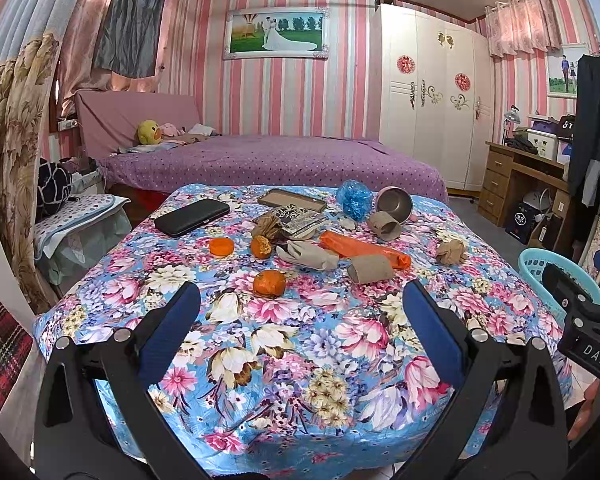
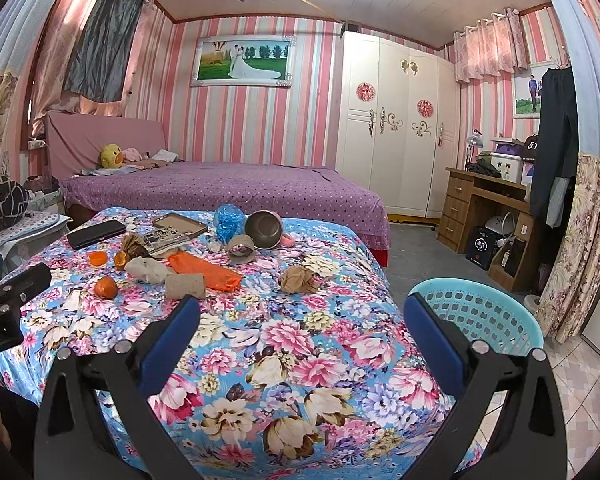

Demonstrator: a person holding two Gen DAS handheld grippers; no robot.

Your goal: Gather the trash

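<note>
On the floral tablecloth (image 1: 300,340), trash is lying mid-table: orange wrapper (image 1: 364,254) running lengthwise left-to-right, cardboard tube (image 1: 370,270) on its side just beside it. Left gripper (image 1: 300,308) and right gripper (image 2: 300,316) are hovering wide open, empty. Blue basket (image 2: 480,316) is sitting beside the table's right edge.

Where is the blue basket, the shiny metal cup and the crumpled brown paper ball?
blue basket (image 2: 496,316), right wrist view, on its inner holed wall.
metal cup (image 2: 263,229), right wrist view, on its open inside, lying tipped over.
crumpled brown paper ball (image 2: 298,279), right wrist view, on its middle.
</note>
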